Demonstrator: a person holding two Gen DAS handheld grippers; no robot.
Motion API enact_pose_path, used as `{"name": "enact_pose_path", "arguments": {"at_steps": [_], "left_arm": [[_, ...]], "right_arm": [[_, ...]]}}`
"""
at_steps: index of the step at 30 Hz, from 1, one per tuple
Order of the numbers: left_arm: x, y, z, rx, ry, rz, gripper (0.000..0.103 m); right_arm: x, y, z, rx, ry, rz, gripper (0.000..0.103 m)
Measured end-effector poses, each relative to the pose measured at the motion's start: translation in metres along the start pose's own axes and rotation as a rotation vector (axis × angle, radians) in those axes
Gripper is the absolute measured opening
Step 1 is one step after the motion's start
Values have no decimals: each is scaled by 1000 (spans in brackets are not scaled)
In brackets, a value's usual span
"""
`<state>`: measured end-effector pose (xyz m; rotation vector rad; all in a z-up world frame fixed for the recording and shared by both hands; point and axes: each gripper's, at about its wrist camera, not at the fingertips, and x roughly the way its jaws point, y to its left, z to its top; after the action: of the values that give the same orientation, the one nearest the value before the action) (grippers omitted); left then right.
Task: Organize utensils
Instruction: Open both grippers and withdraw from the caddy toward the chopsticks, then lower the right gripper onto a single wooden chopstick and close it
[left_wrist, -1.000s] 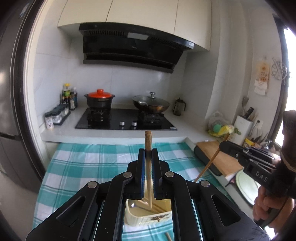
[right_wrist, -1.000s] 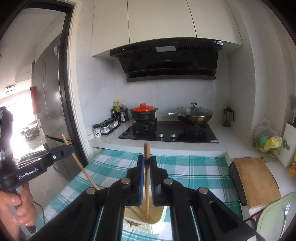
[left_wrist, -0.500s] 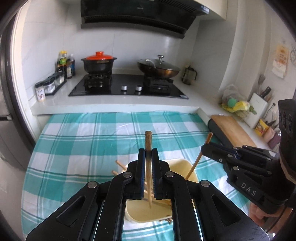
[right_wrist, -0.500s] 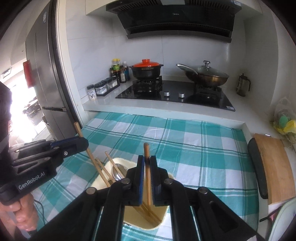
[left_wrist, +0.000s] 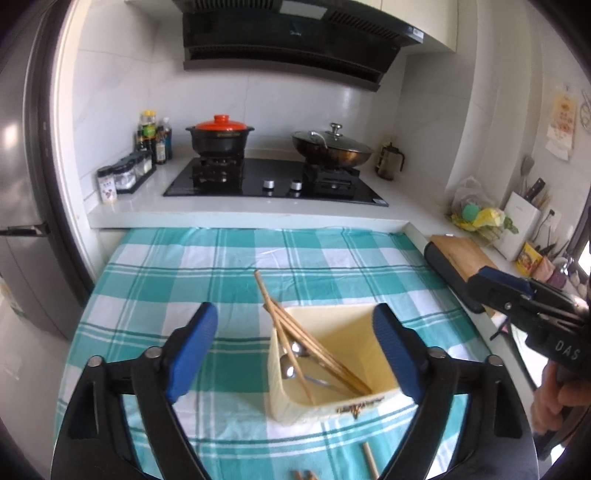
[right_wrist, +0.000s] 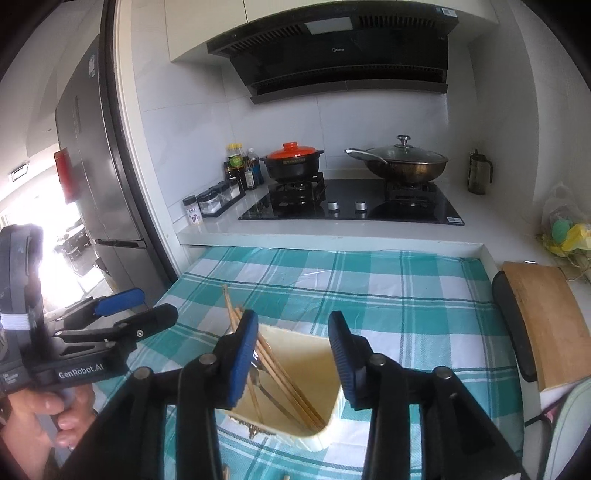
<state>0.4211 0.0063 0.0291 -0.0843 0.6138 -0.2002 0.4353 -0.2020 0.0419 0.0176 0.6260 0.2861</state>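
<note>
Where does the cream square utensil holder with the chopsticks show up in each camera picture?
Left wrist view: the cream square utensil holder sits low, right of centre, between the open blue fingers.
Right wrist view: it is bottom centre, below the open fingers.
Shared landmark: the black pot with the orange lid on the stove.
</note>
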Motion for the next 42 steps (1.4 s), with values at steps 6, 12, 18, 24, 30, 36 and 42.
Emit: {"name": "enact_pose_path", "arguments": {"at_steps": [6,12,18,24,30,36,42], "left_arm": [[-53,-9,-50,61,-71,20,100],[-89,-19,-109,118,-61,-25,100],[-99,-20,-168,127,21,-12,100],[-102,-19,-212,82,121,-29,100],[-109,-22,-238,34,134,-45,102],[-110,-27,-253,-18,160,-153,102],[-94,-26,-266,-14,215,-13,102]], "right_arm": [[-53,11,-45,-33,-31,-66,47],[-92,27,-116,-62,-24,-122,47],[-113,36,-185,-71,26,-183,47],[-130,38,-243,-72,78,-234,47],[-137,40,-280,-70,102,-280,47],[-141,37,-293,-15,96,-282,47],[-134,26,-304,65,108,-291,47]]}}
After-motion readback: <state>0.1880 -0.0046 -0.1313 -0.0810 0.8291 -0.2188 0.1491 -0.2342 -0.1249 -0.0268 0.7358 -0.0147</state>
